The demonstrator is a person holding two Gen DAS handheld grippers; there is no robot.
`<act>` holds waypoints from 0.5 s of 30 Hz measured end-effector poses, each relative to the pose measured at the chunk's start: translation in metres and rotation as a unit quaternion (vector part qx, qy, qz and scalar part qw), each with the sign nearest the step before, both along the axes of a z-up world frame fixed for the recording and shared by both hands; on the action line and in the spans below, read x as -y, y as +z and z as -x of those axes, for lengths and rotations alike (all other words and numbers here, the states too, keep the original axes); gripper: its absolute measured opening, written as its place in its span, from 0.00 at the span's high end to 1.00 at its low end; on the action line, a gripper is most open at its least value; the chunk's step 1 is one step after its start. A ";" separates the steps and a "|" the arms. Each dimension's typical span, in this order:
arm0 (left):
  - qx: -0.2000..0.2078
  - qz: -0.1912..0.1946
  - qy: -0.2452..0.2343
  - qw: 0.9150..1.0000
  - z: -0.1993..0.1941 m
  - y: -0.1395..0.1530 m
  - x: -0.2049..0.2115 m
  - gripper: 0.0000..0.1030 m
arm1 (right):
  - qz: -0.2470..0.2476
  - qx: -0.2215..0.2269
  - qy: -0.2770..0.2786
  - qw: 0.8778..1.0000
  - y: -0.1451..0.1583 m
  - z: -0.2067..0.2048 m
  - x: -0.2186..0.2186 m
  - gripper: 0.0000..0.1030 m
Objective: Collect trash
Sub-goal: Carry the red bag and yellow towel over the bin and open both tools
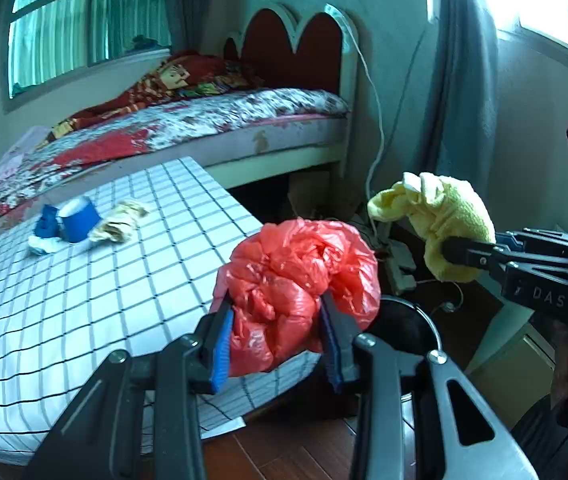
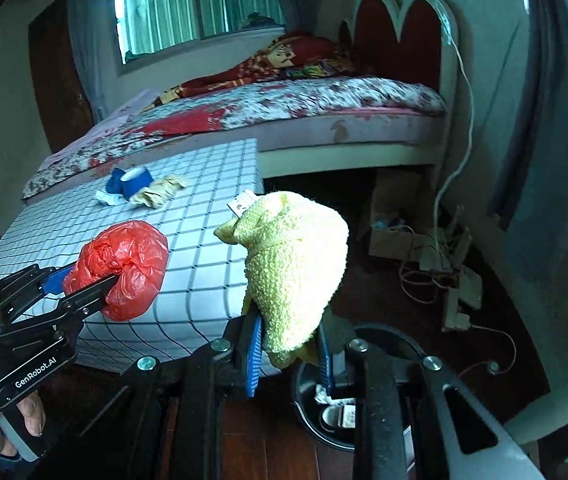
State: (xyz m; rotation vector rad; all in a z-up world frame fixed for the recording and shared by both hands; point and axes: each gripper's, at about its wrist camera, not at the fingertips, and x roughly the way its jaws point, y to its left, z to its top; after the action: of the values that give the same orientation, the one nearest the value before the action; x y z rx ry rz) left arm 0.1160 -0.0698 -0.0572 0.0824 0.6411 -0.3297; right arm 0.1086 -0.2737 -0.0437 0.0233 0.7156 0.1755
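From the left wrist camera, the left gripper has its jaws drawn in on a crumpled red plastic bag, the blue pads pressing into its lower part from both sides so the bag bulges out above them. The bag hangs past the near corner of a table under a white grid-patterned cloth. Just below and to the right of the bag is the dark rim of a round bin on the wooden floor. At the right edge the right gripper reaches in, its jaws clamped on a bunched yellow cloth. Far back on the table lie a blue paper cup on its side, a blue-and-white scrap touching it, and a crumpled beige paper just beside — all well apart from the grippers. A bed with a floral cover stands behind.

From the right wrist camera, the right gripper grips the yellow cloth by its lower end, jaws narrowed on it, and the cloth stands up above the pads. Directly beneath, the bin shows white scraps inside. At left, a hand holds the left gripper, closed on the red bag over the table's edge. The cup and the paper scraps lie at the table's far end.
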 end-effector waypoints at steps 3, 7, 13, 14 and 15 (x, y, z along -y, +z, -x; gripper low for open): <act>-0.007 0.000 -0.012 1.000 0.000 -0.006 0.013 0.63 | 0.001 -0.009 -0.010 1.000 -0.008 0.001 0.013 0.76; -0.021 -0.004 -0.033 0.999 -0.003 -0.017 0.035 0.63 | 0.004 -0.030 -0.021 0.999 -0.026 0.003 0.034 0.76; -0.057 -0.009 -0.057 0.997 -0.011 -0.043 0.066 0.63 | 0.002 -0.065 -0.043 0.997 -0.058 0.006 0.061 0.76; -0.061 -0.009 -0.059 0.996 -0.012 -0.046 0.070 0.63 | 0.003 -0.073 -0.046 0.996 -0.066 0.006 0.067 0.76; -0.068 -0.008 -0.060 0.996 -0.013 -0.051 0.075 0.63 | 0.002 -0.079 -0.047 0.996 -0.072 0.005 0.071 0.76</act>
State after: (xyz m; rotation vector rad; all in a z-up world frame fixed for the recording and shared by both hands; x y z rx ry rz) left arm 0.1291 -0.1445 -0.1081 0.1153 0.7767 -0.4482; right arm 0.1033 -0.3451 -0.1153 0.0673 0.8703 0.0817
